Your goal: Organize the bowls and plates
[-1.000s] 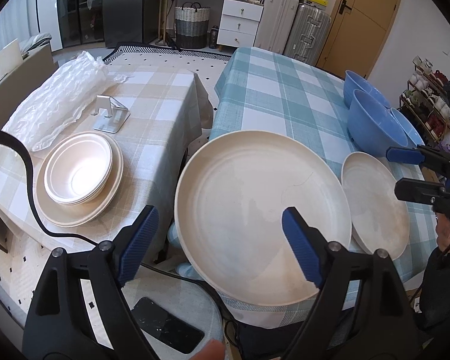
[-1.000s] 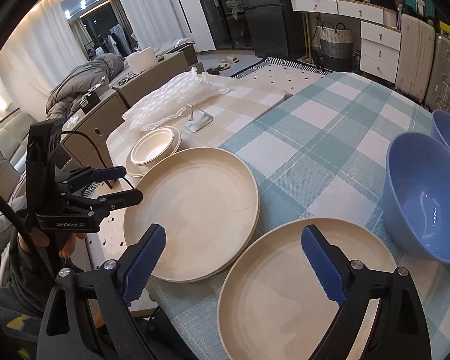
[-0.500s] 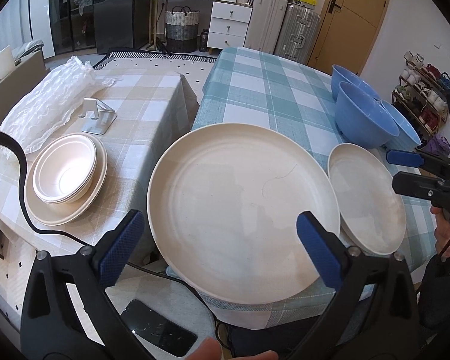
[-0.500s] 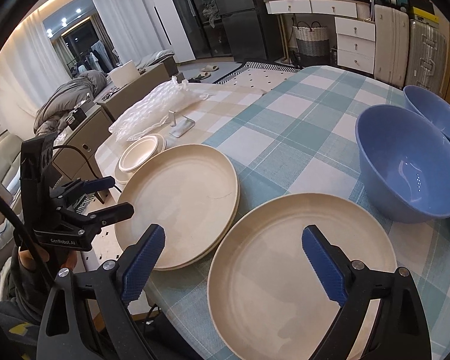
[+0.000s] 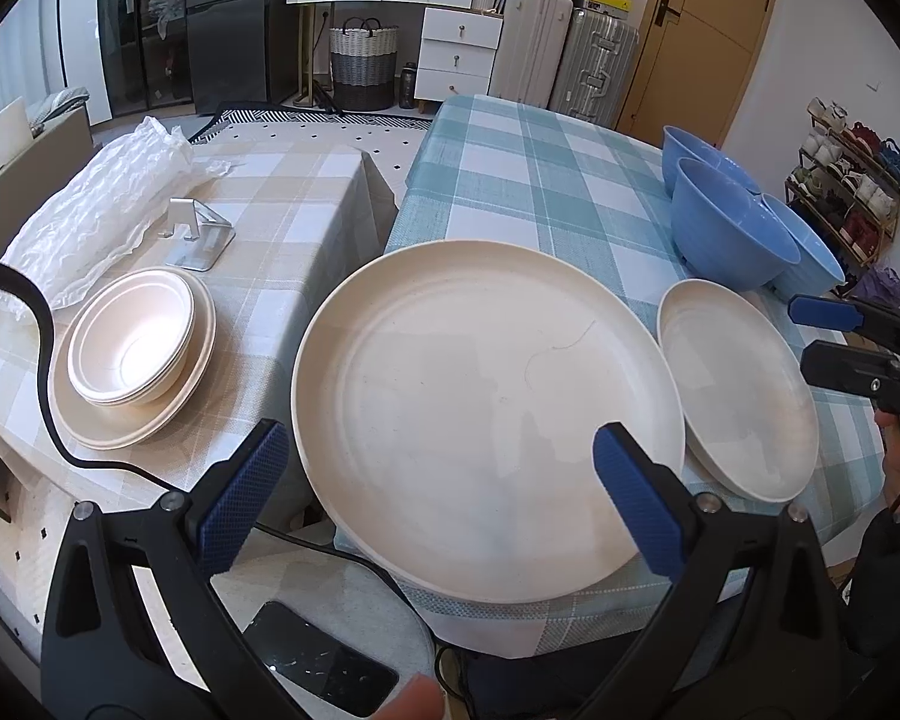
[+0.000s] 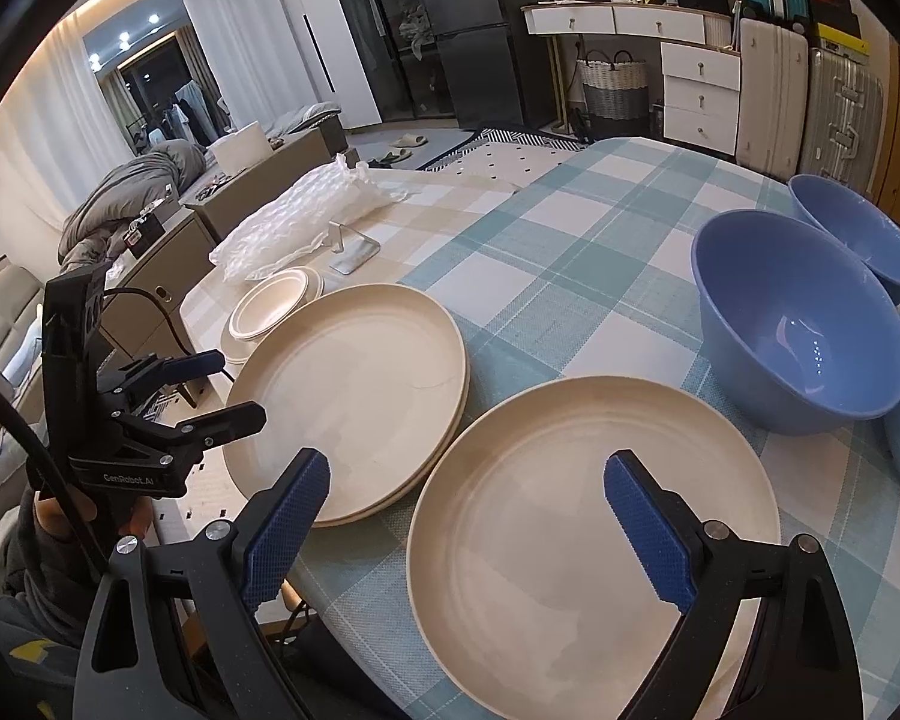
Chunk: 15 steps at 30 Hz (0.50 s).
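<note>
I've drawn my left gripper (image 5: 432, 489) back, jaws spread and empty, off the large cream round plate (image 5: 486, 414), while my right gripper (image 6: 468, 525), also spread, hangs over the smaller cream plate (image 6: 594, 540), so I judge stacking comes next.

You see both pictures sharp, without motion blur. The left wrist view is bright and even, with soft glare on the big cream plate (image 5: 486, 414). The right wrist view is darker and bluish; ceiling lights (image 6: 123, 39) glow far left, and the blue bowl (image 6: 801, 324) carries small highlights. Fisheye lenses bend the edges and leave black corners.
</note>
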### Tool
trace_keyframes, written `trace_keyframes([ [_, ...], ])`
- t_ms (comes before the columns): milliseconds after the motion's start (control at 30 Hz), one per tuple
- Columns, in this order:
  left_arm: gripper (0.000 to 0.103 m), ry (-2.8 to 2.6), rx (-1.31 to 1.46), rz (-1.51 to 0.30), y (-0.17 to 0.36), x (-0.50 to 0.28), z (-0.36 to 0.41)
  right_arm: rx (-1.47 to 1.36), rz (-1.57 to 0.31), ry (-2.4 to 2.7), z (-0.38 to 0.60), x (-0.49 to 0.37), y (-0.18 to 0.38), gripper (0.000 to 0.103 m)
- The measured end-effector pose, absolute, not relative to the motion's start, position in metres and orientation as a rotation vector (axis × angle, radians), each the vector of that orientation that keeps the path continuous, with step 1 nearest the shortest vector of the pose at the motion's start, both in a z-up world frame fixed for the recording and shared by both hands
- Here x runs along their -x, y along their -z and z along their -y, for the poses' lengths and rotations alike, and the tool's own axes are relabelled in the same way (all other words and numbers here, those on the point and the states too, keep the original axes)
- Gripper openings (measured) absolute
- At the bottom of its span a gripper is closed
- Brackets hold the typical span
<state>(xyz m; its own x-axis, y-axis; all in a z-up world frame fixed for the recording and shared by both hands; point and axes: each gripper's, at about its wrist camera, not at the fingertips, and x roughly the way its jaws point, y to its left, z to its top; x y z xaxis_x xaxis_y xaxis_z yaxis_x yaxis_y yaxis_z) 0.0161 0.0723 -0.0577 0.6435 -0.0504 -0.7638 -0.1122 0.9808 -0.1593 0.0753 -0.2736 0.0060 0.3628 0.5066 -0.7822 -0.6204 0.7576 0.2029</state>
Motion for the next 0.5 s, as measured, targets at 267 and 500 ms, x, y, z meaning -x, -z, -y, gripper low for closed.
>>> trace_keyframes([
  [267, 0.101, -0.036, 0.201, -0.868, 0.0580, -0.0156, -0.0724, 0.153, -0.949, -0.717, 0.2745, -0.0732, -0.0065, 0.095],
  [500, 0.101, -0.037, 0.203, -0.868, 0.0580, -0.0152, -0.0721, 0.176, -0.936, -0.705, 0.2743, -0.0697, -0.0057, 0.095],
])
